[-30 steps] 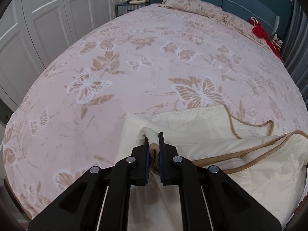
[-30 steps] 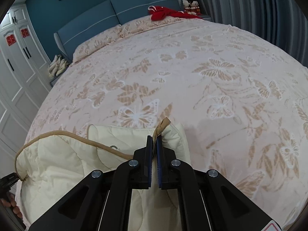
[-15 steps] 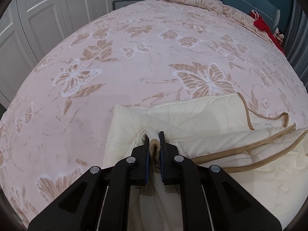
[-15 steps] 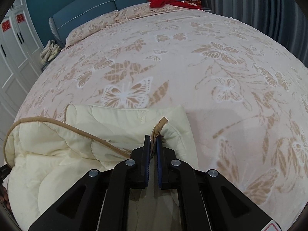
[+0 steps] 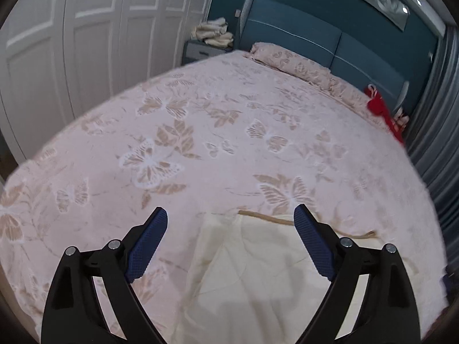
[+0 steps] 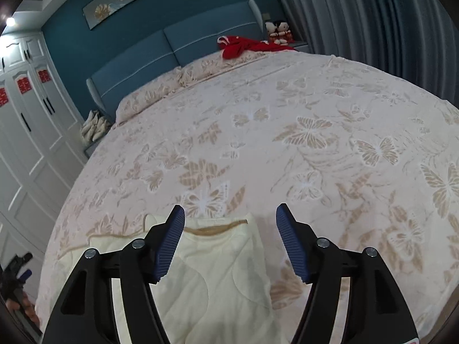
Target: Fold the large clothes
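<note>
A cream quilted garment with tan trim (image 5: 258, 272) lies folded flat on the near part of the bed; it also shows in the right wrist view (image 6: 218, 272). My left gripper (image 5: 231, 215) is open and empty, raised above the garment's far edge. My right gripper (image 6: 231, 210) is open and empty, above the garment's far right corner. The tan trim edge (image 6: 218, 228) lies between the right fingers.
The bed has a pink butterfly bedspread (image 5: 229, 132) with a pillow (image 5: 292, 63) at the blue headboard (image 6: 183, 48). A red cloth (image 6: 241, 47) lies at the head. White wardrobes (image 5: 71, 43) stand left, grey curtains (image 6: 373, 20) right. A nightstand holds folded cloths (image 5: 212, 33).
Both grippers have opened and let go of the garment, then lifted and tilted up. The garment now lies flat on the bed.
</note>
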Action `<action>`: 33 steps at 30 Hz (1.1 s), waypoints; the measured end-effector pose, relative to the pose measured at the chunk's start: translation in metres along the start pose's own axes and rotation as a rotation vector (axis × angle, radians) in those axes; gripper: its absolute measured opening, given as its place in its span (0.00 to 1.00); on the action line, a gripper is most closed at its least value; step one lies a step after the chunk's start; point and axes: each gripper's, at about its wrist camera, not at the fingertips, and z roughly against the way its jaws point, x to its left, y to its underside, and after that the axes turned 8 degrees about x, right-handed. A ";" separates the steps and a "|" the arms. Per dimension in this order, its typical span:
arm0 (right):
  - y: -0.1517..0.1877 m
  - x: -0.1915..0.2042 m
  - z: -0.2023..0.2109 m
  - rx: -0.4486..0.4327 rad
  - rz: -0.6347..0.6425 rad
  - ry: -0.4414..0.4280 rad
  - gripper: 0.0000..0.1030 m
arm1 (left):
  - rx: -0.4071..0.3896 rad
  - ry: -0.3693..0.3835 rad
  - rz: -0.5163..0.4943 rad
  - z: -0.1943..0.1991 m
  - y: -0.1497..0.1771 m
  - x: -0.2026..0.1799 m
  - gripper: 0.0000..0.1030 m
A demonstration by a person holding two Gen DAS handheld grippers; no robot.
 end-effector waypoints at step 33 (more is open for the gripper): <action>0.004 0.014 -0.123 0.199 0.065 0.123 0.07 | 0.239 -0.169 -0.161 -0.132 0.007 -0.036 0.08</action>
